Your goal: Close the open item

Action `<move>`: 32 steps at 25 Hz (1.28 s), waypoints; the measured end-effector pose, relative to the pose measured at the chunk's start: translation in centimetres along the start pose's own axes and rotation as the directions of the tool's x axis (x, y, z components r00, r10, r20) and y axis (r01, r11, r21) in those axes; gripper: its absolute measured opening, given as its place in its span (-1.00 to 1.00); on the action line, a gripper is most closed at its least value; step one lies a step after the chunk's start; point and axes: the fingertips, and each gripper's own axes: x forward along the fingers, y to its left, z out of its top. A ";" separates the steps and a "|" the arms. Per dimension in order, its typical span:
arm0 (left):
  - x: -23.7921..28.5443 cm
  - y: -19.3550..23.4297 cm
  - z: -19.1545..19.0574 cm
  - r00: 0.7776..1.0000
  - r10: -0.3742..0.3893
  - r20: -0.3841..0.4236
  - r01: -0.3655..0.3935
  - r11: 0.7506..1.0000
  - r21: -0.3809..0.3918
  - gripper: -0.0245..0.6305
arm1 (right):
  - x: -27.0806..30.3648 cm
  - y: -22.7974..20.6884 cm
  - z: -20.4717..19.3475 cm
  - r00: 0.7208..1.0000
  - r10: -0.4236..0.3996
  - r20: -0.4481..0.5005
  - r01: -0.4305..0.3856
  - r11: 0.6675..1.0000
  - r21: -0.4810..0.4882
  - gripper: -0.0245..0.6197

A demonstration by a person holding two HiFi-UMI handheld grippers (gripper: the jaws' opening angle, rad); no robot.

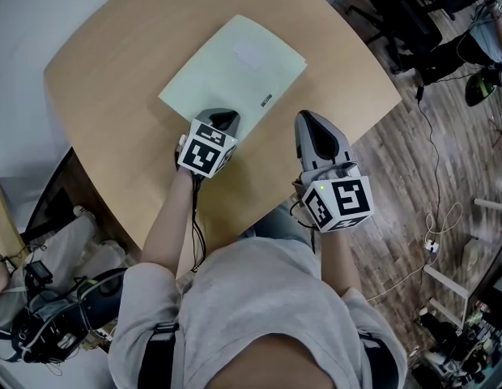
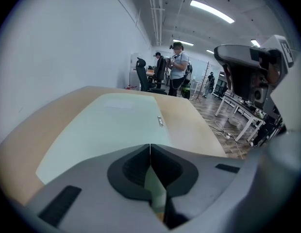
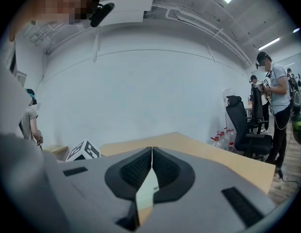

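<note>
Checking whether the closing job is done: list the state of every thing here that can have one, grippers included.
folder: lying flat on the table, cover down, looks closed.
left gripper: jaws together, tips at the folder's near edge.
right gripper: jaws together, nothing between them, held to the right of the folder.

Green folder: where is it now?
Head view: the pale green folder lies flat in the middle of the wooden table, its near edge at the left tool.
</note>
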 end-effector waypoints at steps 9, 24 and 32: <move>1.2 -0.4 0.1 0.996 -0.018 -0.082 0.019 1.000 0.019 -0.87 | 0.1 -0.9 0.0 1.000 0.009 -0.002 -0.009 1.000 0.004 -0.89; 1.2 -0.8 0.0 0.996 -0.009 -0.090 0.013 0.999 0.042 -0.87 | 0.3 -1.0 0.1 1.000 0.030 0.004 -0.030 1.000 0.006 -0.89; 0.4 -0.3 0.5 0.999 0.019 -0.032 -0.017 0.998 0.057 -0.87 | 0.1 -0.5 0.4 1.000 0.030 0.008 -0.030 1.000 0.000 -0.89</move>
